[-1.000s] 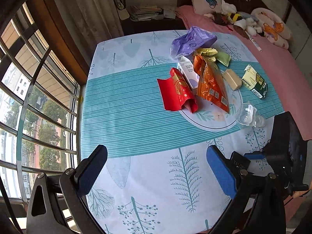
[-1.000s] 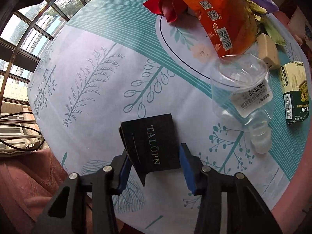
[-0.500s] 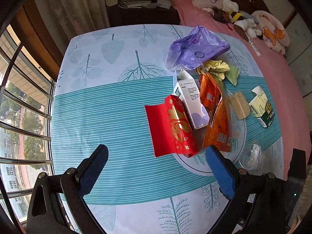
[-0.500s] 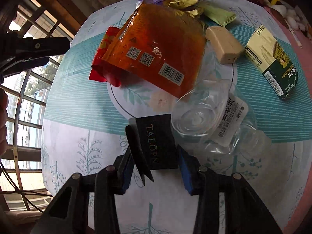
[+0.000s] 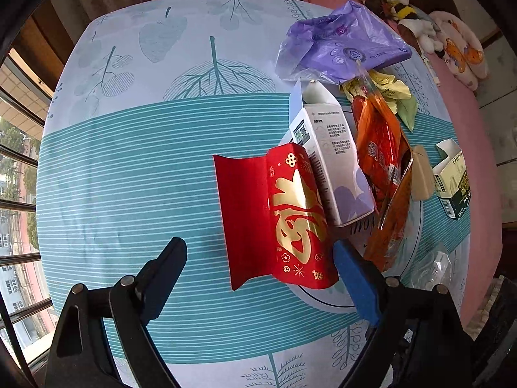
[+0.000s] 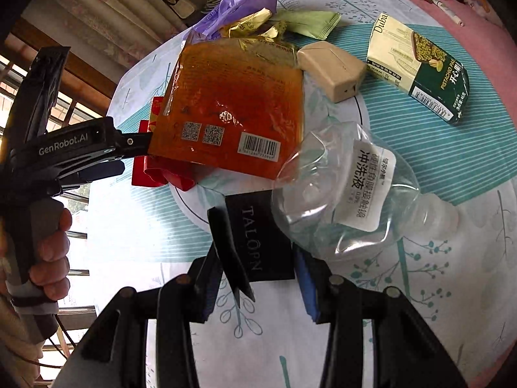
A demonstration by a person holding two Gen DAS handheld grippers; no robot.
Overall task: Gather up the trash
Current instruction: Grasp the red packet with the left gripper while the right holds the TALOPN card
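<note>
The red envelope (image 5: 278,223) lies on the worktop (image 5: 129,161) at the litter heap's left, between the left tongs (image 5: 258,278) – jaws wide, just been closing, gripping nothing. The right tongs (image 6: 255,287) clamp a black carton (image 6: 261,236) beside a crushed clear bottle (image 6: 352,194)

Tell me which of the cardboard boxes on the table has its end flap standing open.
The white box with purple print, lying between the red envelope and the orange pouch; its far flap is lifted, showing the hollow inside.

Trash-strewn table (image 5: 129,168) with leaf-print cloth
</note>
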